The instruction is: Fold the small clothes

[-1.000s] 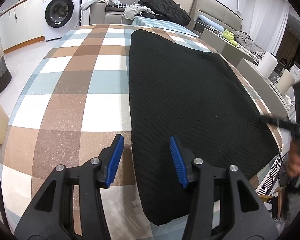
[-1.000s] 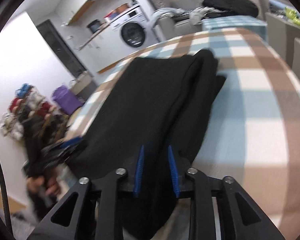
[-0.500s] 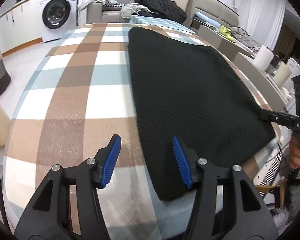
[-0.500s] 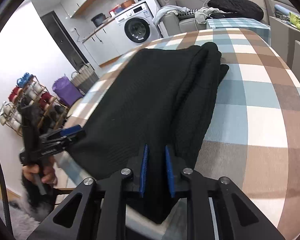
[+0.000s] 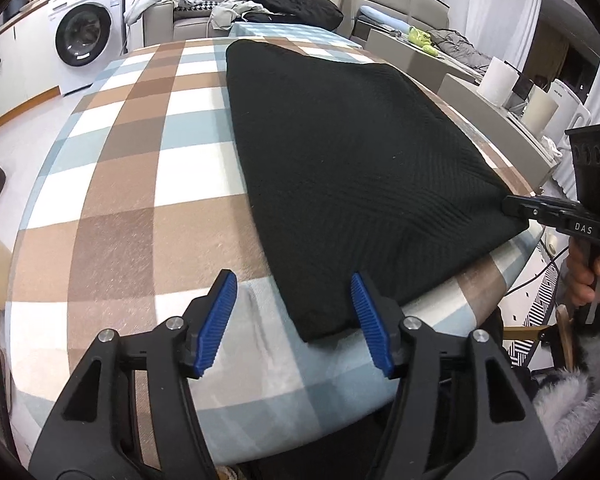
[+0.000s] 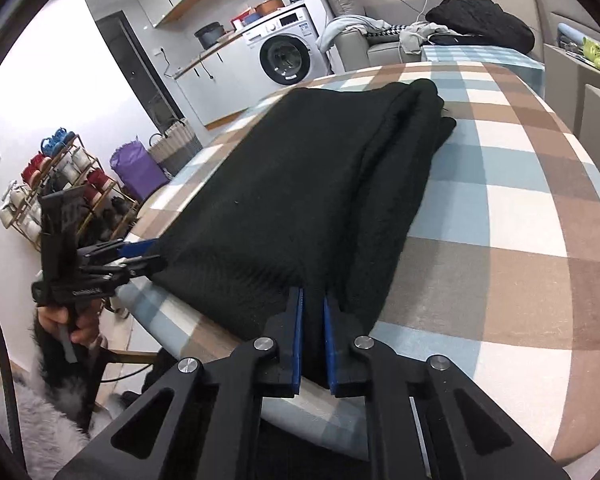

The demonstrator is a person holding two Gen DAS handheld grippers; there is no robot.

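Observation:
A black knit garment [image 5: 340,160] lies flat and folded lengthwise on the checked tablecloth [image 5: 140,200]. My left gripper [image 5: 294,320] is open, its blue pads either side of the garment's near left corner, just at the table's front edge. My right gripper [image 6: 311,334] is shut on the garment's near right corner [image 6: 312,276]; it also shows in the left wrist view [image 5: 516,210] at the garment's right corner. In the right wrist view the left gripper [image 6: 140,254] sits at the garment's left corner [image 6: 168,248].
The checked table [image 6: 520,240] reaches back to a sofa [image 5: 188,20] piled with clothes. A washing machine [image 5: 84,36] stands at the back left. A shoe rack [image 6: 52,184] and baskets [image 6: 172,148] stand on the floor to the left. Grey units [image 5: 480,104] line the right side.
Both grippers have pulled back toward the table's front edge. The right gripper has dragged the garment's corner with it, and the garment now lies flatter and nearer the edge.

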